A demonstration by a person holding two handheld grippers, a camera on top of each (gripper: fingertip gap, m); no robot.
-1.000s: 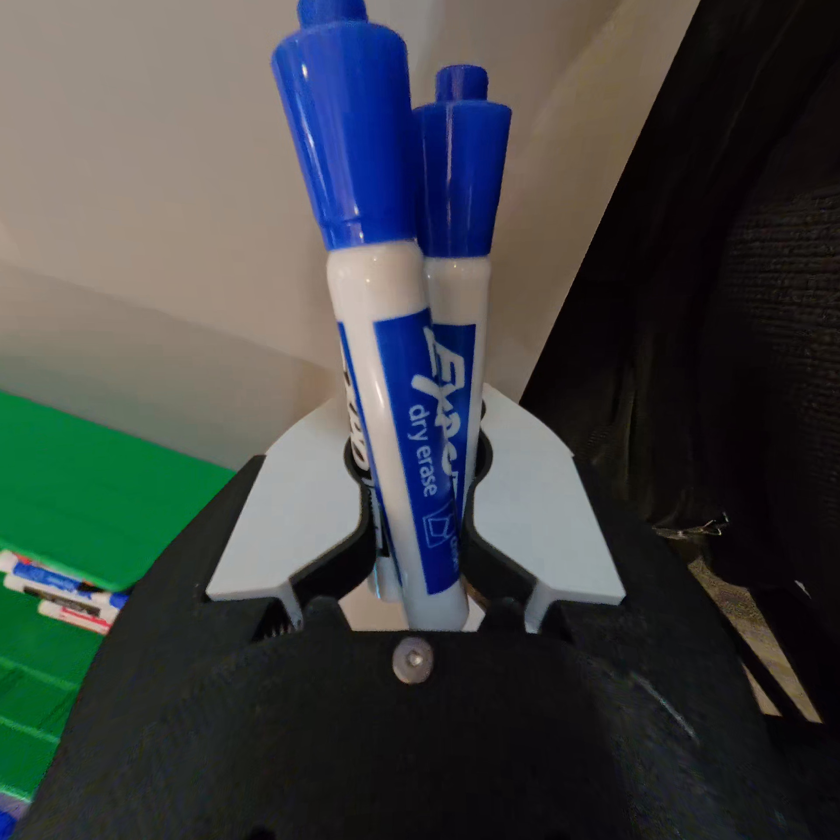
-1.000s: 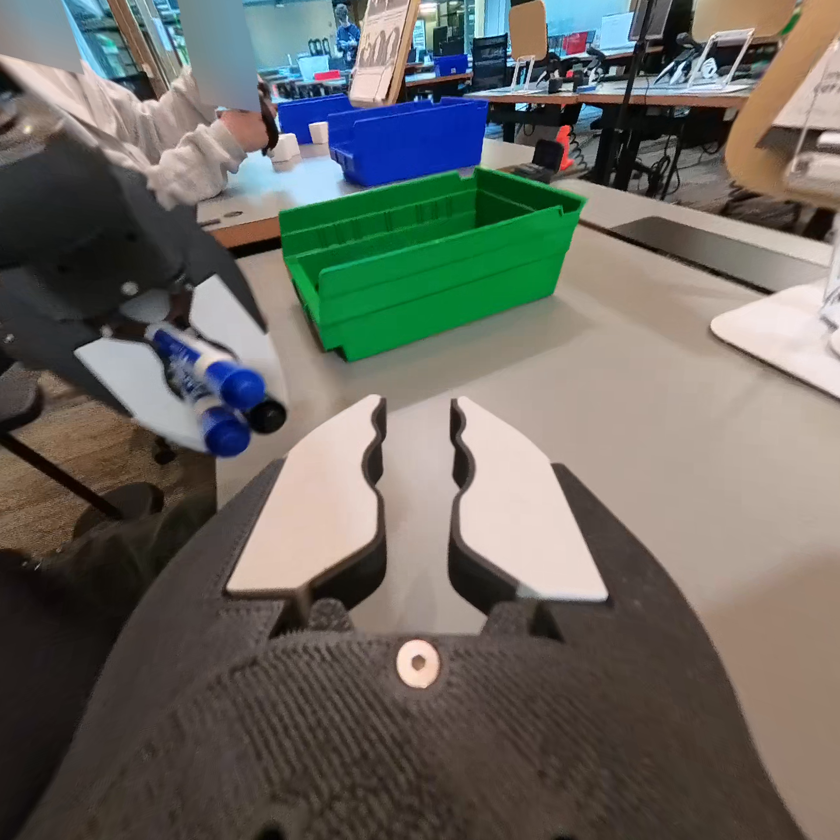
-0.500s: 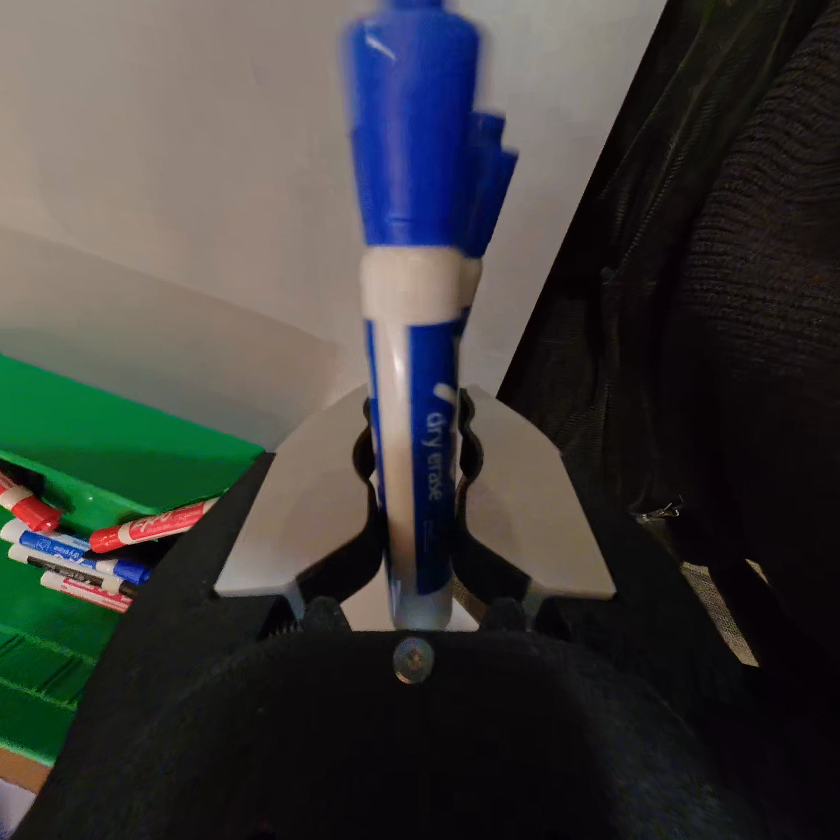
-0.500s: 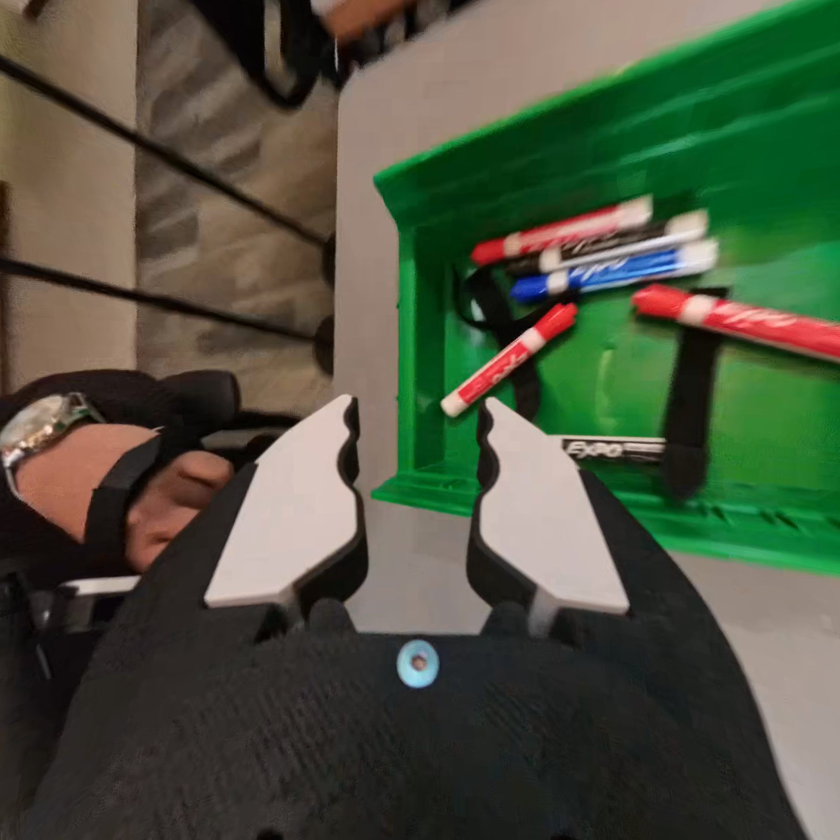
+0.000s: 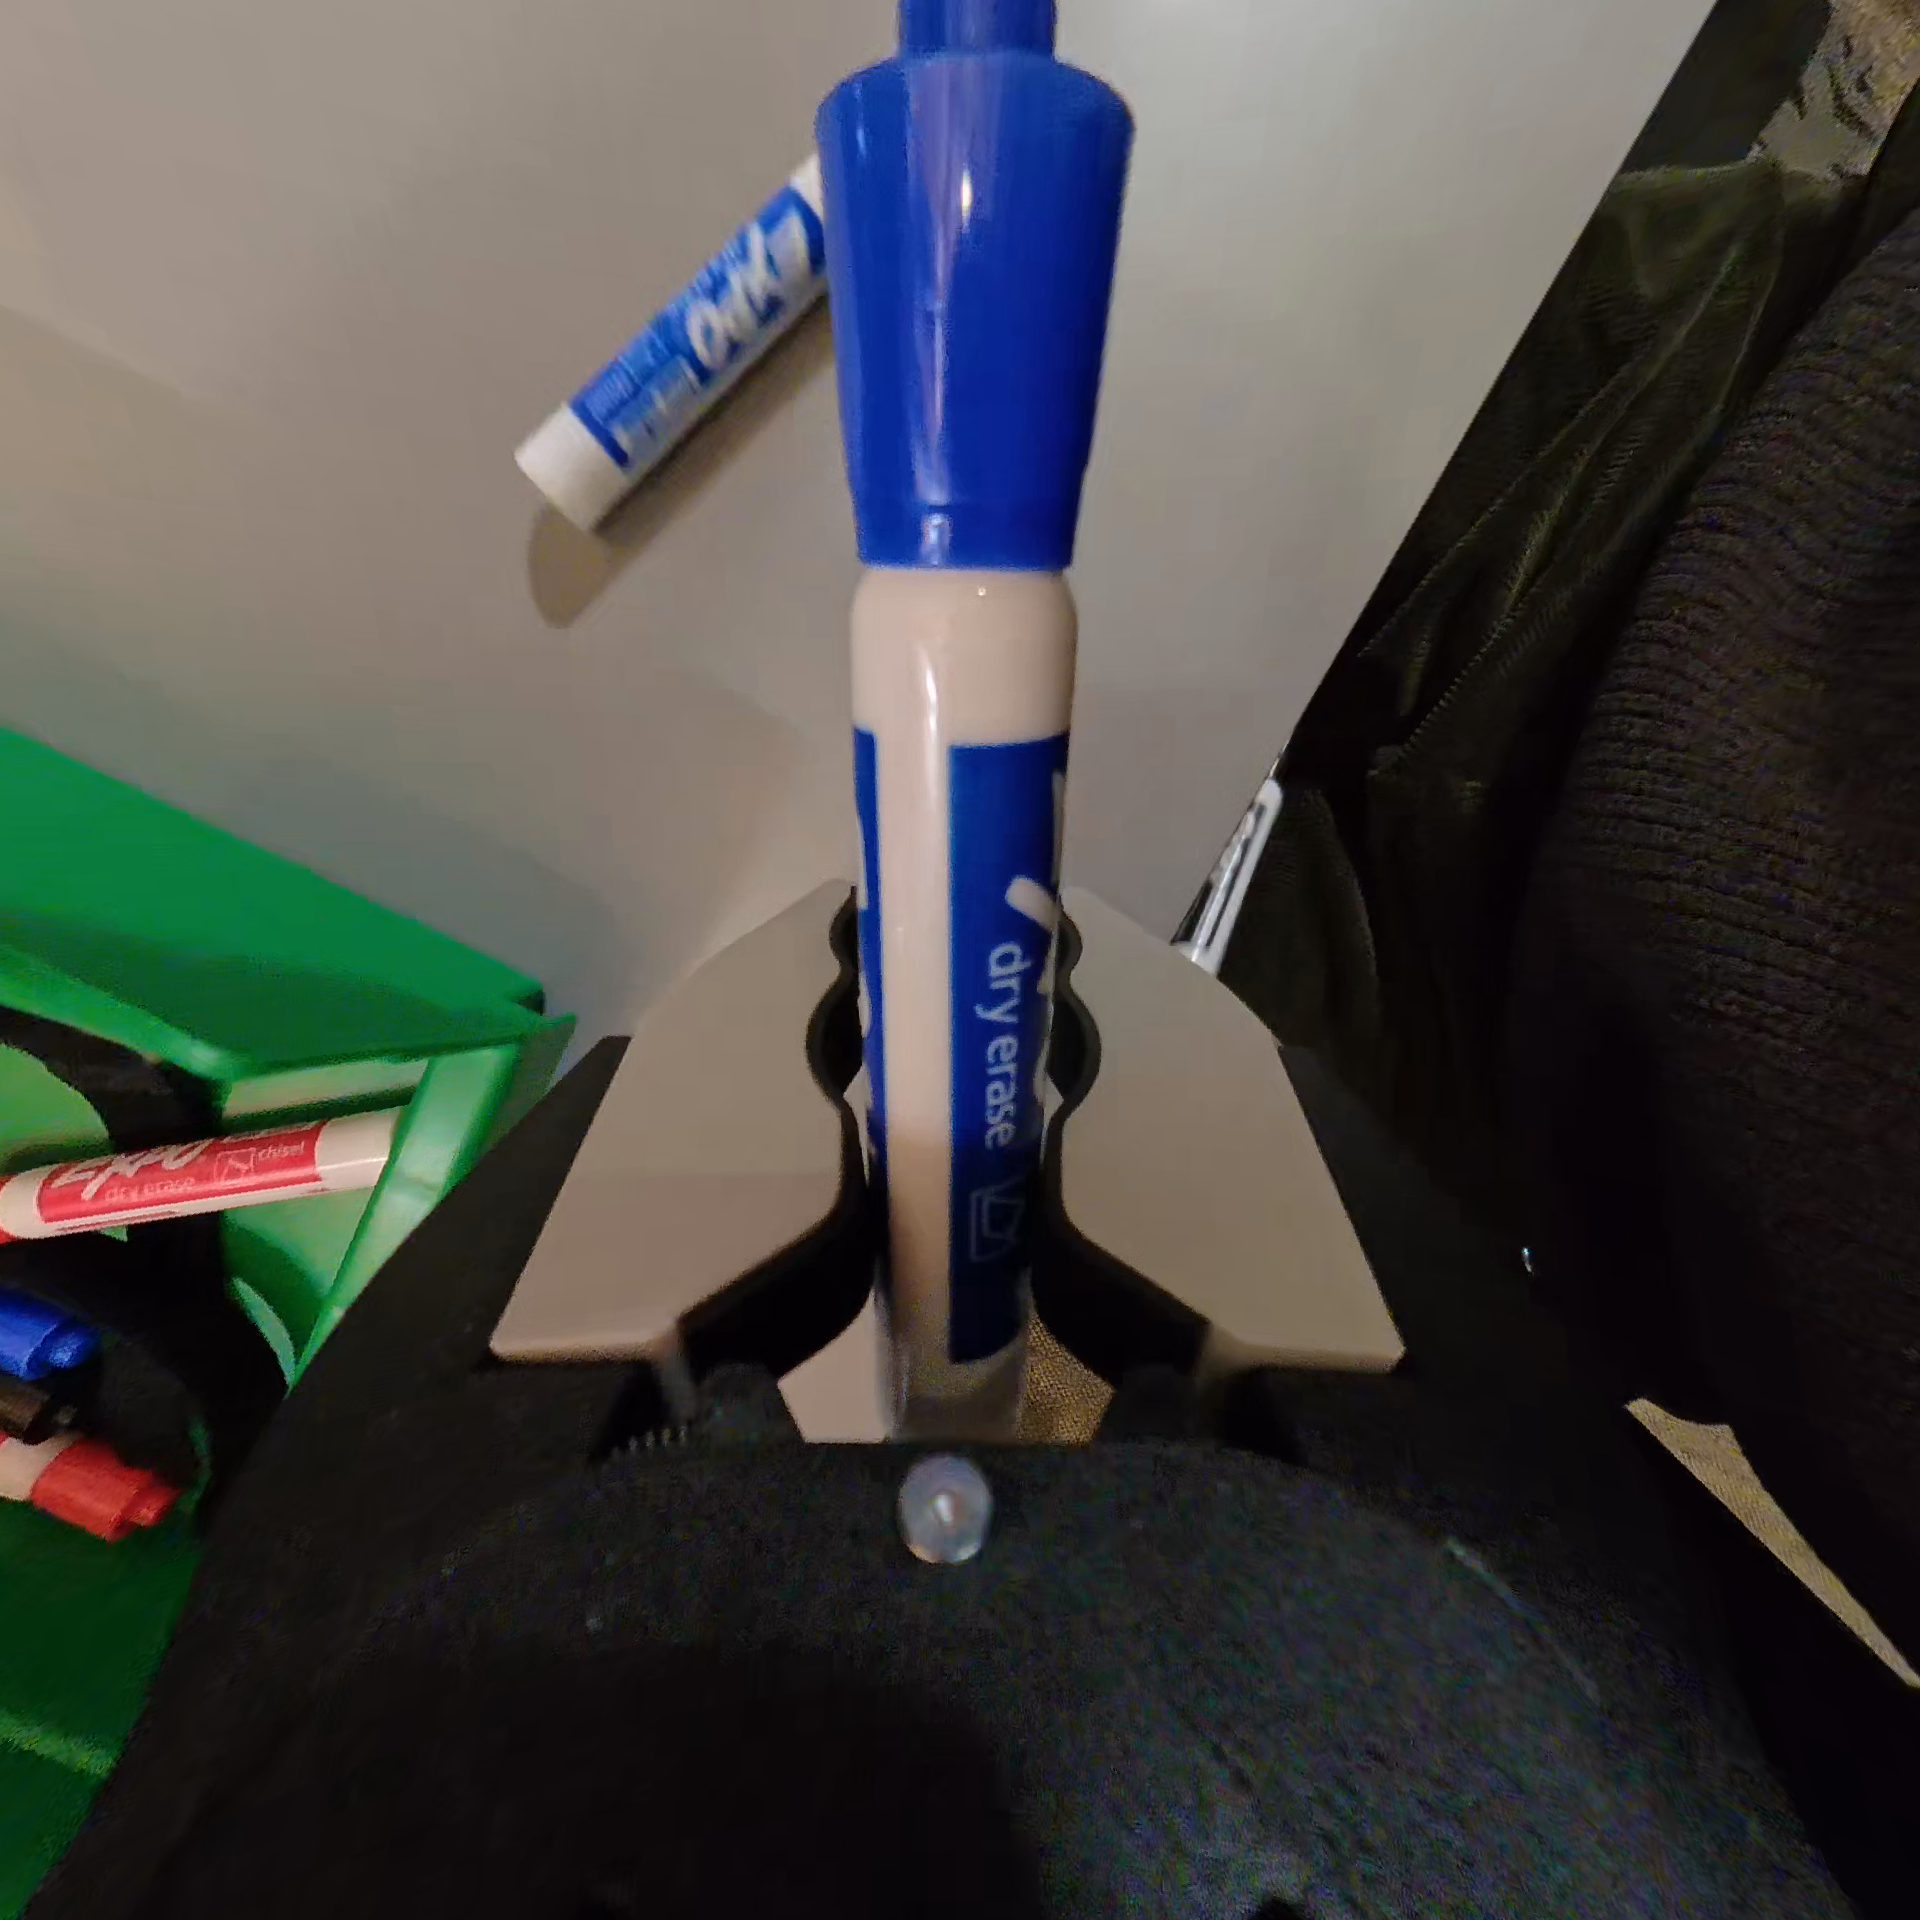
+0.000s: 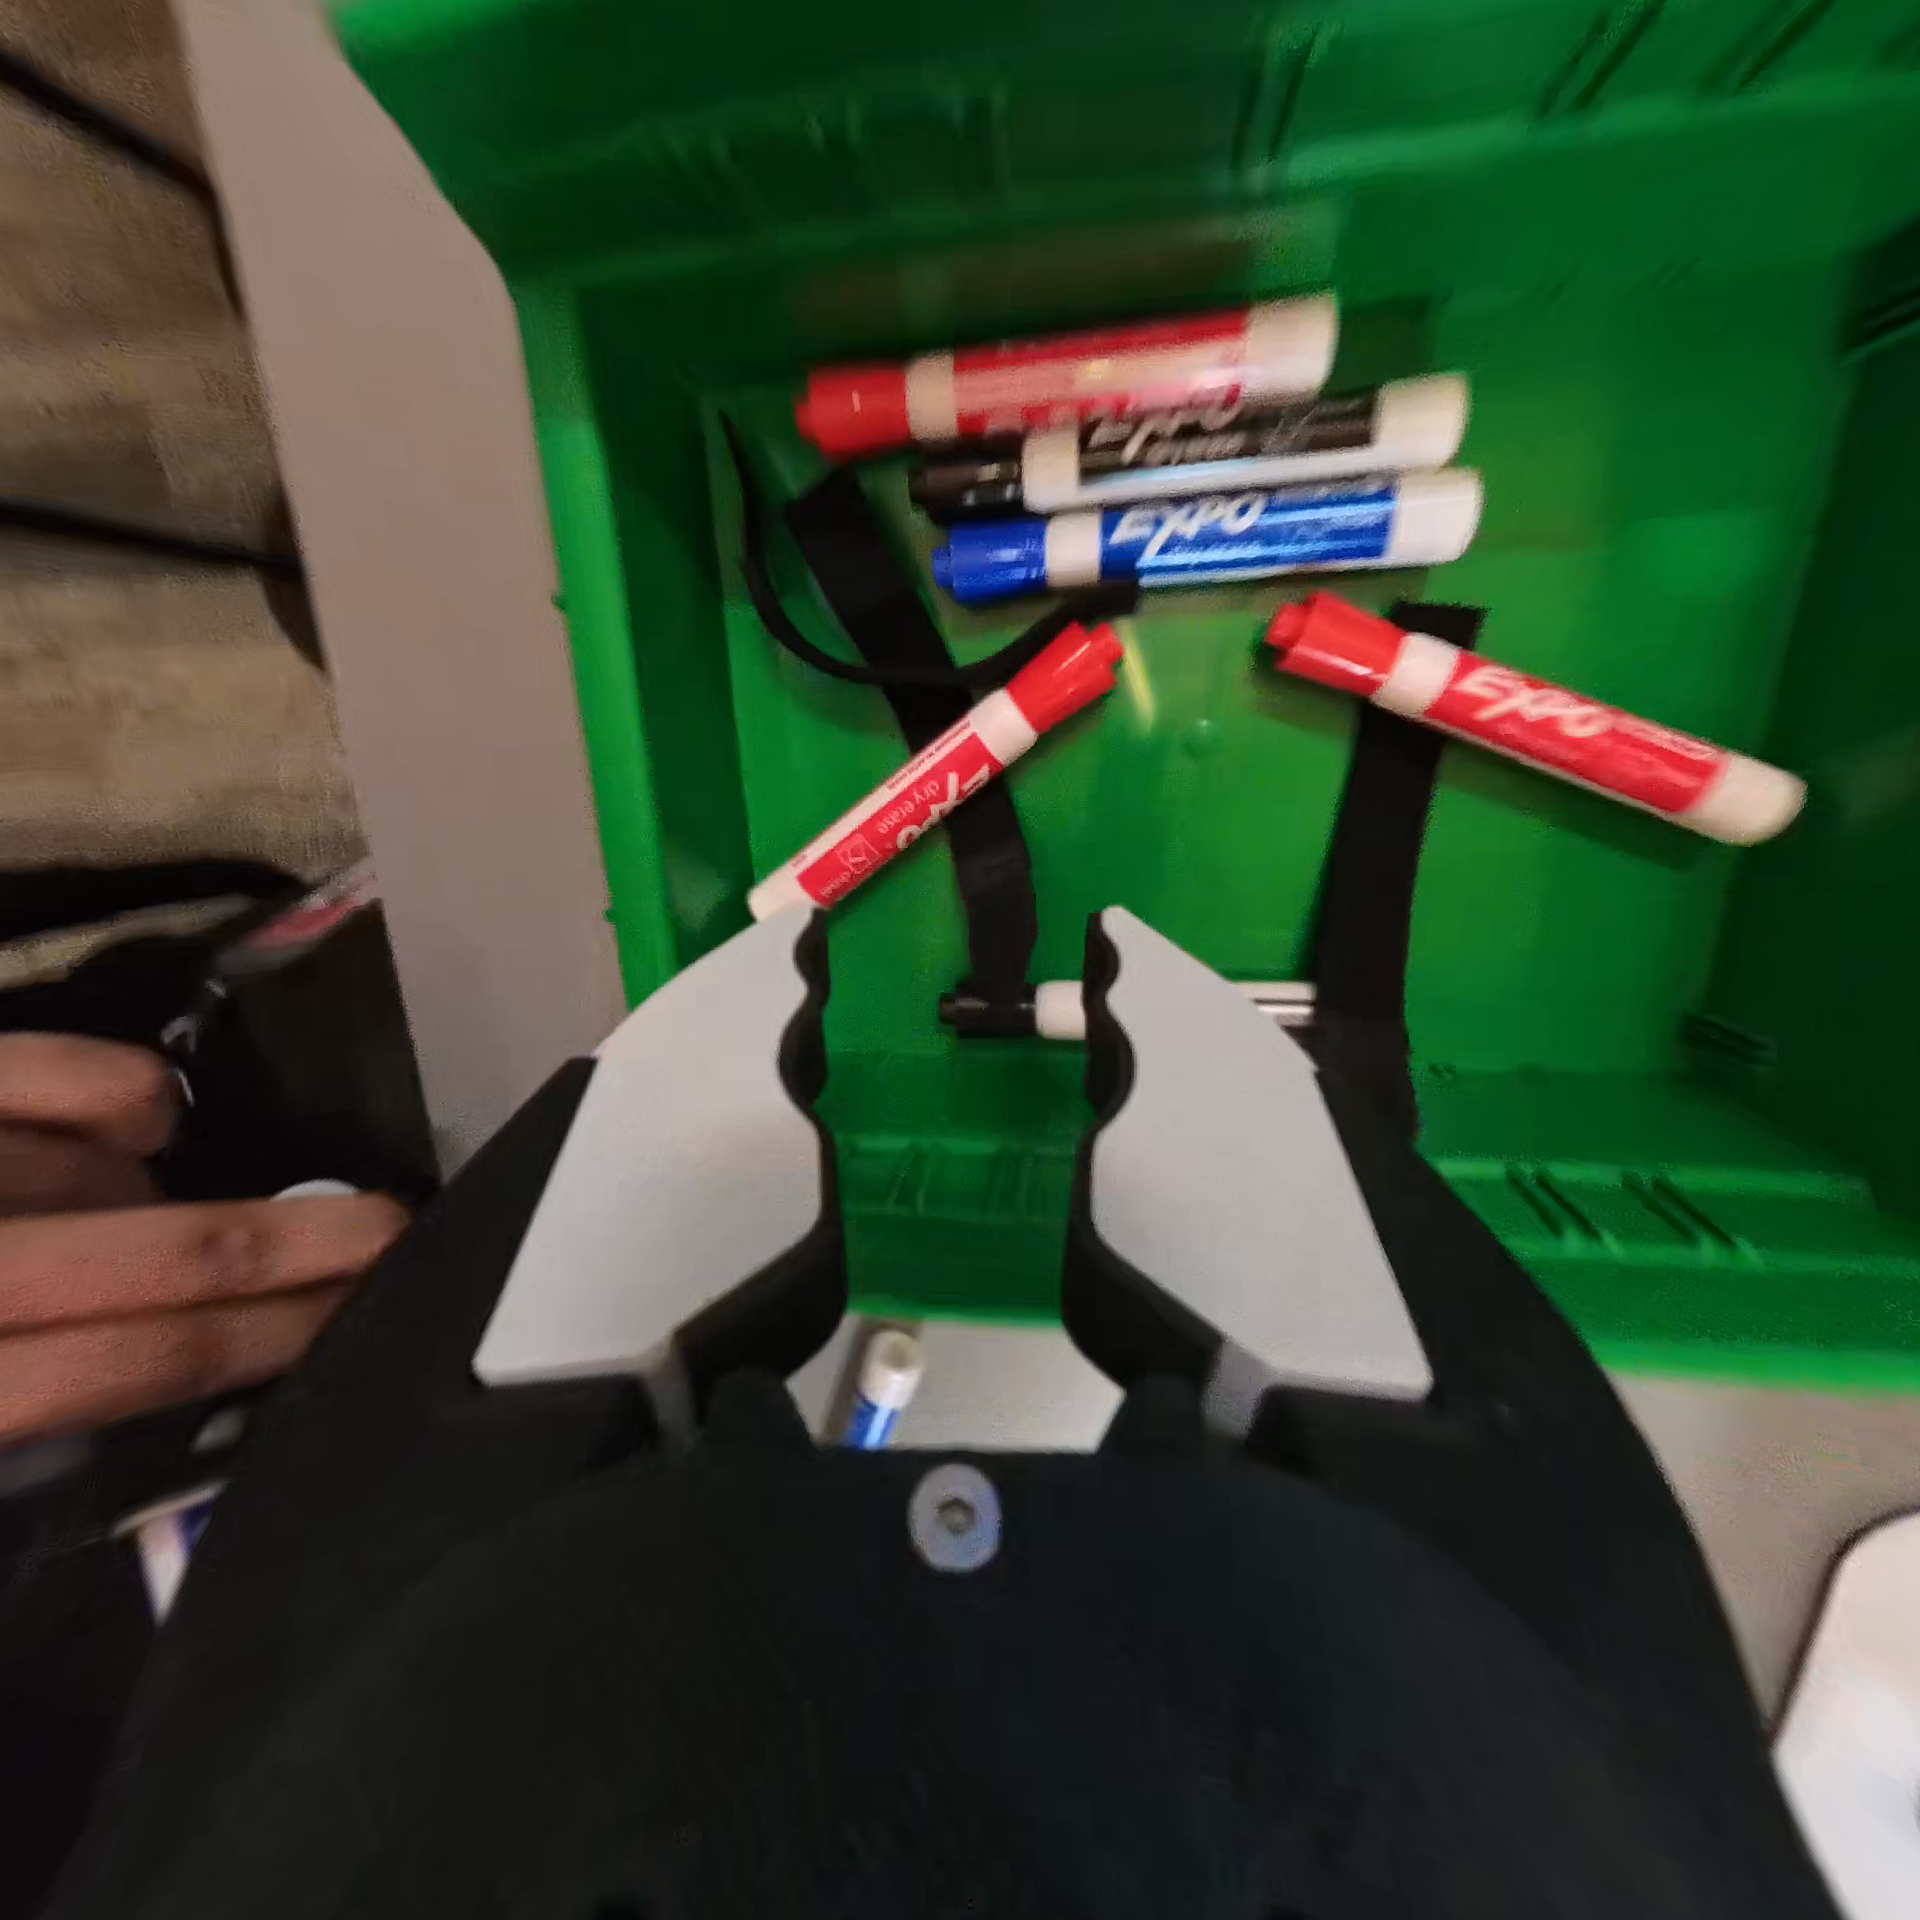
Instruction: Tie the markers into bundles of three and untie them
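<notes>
6 markers in green bin (1 in left tongs)

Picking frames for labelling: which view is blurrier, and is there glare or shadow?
Right wrist view: motion-smeared, worst on the green bin rim and upper markers. Left wrist view: sharper, dim; a glare streak on the held blue marker; the loose blue marker casts a shadow on the table.

Green bin; red, black and blue markers; blue-capped white marker.
</notes>
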